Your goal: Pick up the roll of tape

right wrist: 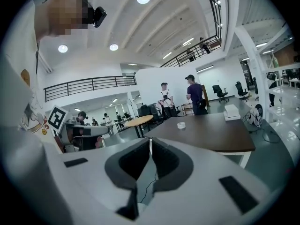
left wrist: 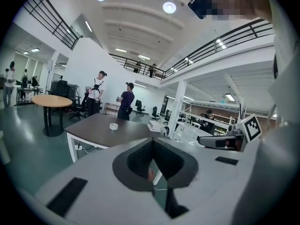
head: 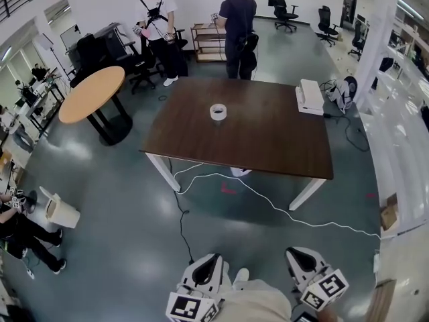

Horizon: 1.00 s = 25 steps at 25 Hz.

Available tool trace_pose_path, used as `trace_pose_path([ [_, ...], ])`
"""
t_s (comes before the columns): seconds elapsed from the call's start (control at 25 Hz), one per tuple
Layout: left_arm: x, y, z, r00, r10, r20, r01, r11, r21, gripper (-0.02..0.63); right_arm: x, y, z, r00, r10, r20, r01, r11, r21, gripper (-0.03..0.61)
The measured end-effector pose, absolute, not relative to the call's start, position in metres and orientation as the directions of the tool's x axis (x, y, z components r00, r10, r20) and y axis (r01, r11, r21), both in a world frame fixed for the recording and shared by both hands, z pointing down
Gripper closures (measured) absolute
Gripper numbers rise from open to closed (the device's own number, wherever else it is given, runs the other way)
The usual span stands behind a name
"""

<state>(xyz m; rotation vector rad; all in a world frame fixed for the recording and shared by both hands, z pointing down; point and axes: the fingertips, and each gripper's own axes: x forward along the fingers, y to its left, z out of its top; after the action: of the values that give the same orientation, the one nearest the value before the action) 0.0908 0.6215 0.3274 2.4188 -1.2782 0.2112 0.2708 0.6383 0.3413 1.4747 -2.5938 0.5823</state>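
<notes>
Head view first: the tape roll (head: 218, 111) lies on the dark table (head: 268, 153), closer to its far edge, about midway between the side edges. A white box (head: 310, 97) sits by the far right corner. The left gripper (head: 209, 263) and the right gripper (head: 299, 256) are low over the floor, well short of the near edge. Left gripper view: fingers pressed together, nothing between them, tape roll far ahead. Right gripper view: fingers closed on nothing too, tape roll ahead on the table.
</notes>
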Motion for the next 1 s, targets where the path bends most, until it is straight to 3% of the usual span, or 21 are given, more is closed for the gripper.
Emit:
trace_pose_path([
  [0.44, 0.069, 0.564, 0.34, 0.541, -0.767, 0.346, -0.838, -0.458, 0.295, 0.609, 0.248, 0.581, 0.352, -0.535, -0.794, 0.289, -0.836, 0.448, -0.318, 0.574],
  [1.0, -0.001, 0.368, 0.343, 0.575, -0.745, 0.338, -0.814, -0.481, 0.326, 0.609, 0.186, 0.393, 0.343, -0.453, -0.843, 0.291, -0.88, 0.371, -0.295, 0.572],
])
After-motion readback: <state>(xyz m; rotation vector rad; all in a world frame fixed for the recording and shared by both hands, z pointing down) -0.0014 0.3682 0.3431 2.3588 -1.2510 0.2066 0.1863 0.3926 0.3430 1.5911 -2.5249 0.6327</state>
